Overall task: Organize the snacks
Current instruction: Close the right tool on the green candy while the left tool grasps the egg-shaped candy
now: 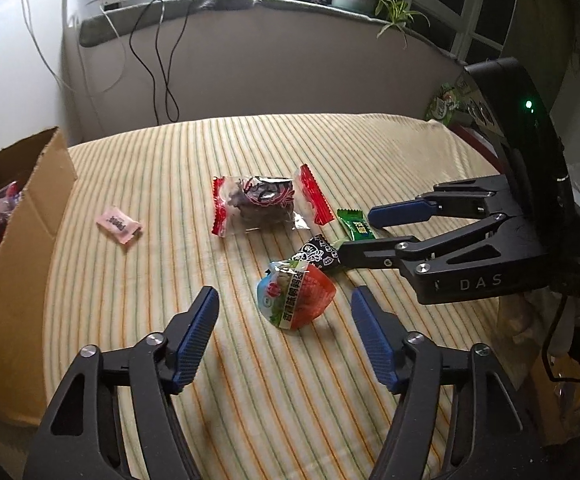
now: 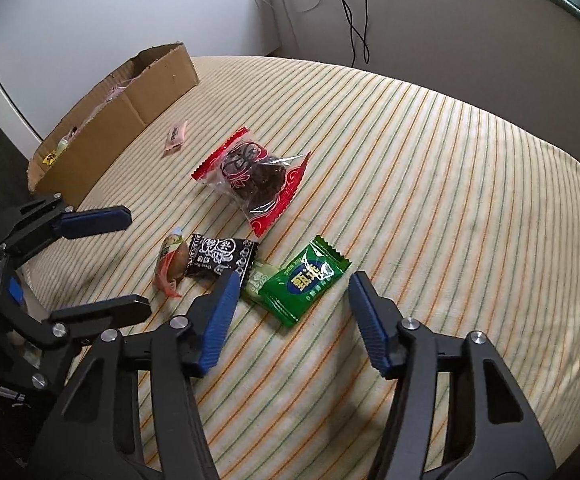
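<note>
Jaws of left gripper (image 1: 284,316) spread wide around the egg-shaped snack (image 1: 296,300), not pressing it; jaws of right gripper (image 2: 292,300) parted, straddling the green candy (image 2: 304,280), untouched. Lying loose on the striped surface (image 2: 450,200): black packet (image 2: 220,258), red-ended bag (image 2: 256,184), pink sweet (image 1: 119,224). Holding several snacks already: cardboard box (image 1: 30,216). Roughly midway, by estimate.

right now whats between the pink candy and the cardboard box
Nothing: only bare striped cloth separates the pink candy from the cardboard box. Both wrist views show it.
</note>
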Demonstrator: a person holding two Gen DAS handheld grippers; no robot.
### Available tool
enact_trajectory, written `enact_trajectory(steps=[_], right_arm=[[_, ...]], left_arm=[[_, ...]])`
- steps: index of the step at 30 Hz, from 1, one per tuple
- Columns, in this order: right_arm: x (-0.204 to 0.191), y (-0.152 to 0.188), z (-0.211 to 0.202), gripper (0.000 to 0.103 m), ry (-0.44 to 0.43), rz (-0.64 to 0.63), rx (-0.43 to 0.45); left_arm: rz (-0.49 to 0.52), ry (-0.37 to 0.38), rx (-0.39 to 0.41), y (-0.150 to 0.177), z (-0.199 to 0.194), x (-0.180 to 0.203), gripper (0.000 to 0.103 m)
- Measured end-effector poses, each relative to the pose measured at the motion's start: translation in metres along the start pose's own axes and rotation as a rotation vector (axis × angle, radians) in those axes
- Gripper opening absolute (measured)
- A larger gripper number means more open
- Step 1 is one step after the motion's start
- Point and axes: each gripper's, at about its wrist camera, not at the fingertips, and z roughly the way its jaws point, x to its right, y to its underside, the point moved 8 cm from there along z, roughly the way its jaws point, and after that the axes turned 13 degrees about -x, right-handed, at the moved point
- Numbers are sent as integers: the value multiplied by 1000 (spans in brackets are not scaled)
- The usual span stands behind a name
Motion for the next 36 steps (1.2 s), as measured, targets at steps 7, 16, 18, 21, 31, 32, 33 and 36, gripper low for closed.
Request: enact_trajectory(steps=[7, 16, 18, 21, 31, 32, 33, 36], right_arm=[[5, -2, 3, 41, 12, 0, -7], [7, 1, 3, 35, 30, -8, -14], [6, 1, 3, 33, 35, -13, -16], [6, 2, 3, 30, 39, -19, -18], [12, 7, 2, 30, 85, -9, -23], [12, 7, 2, 30, 91, -14, -24], [11, 7, 2, 30, 95, -16, -25], [11, 7, 2, 26, 96, -12, -30]], left_arm=[[6, 0, -26, -3, 13, 0, 58], [2, 7, -45, -3, 23, 1, 40], [-1, 14, -45, -3, 24, 1, 39], [-5, 16, -42, -3, 24, 1, 38], [-6, 11, -37, -4, 22, 1, 36], [-5, 11, -37, -4, 22, 1, 36], [-6, 11, -36, -4, 21, 1, 36], [-9, 12, -34, -3, 20, -1, 36]])
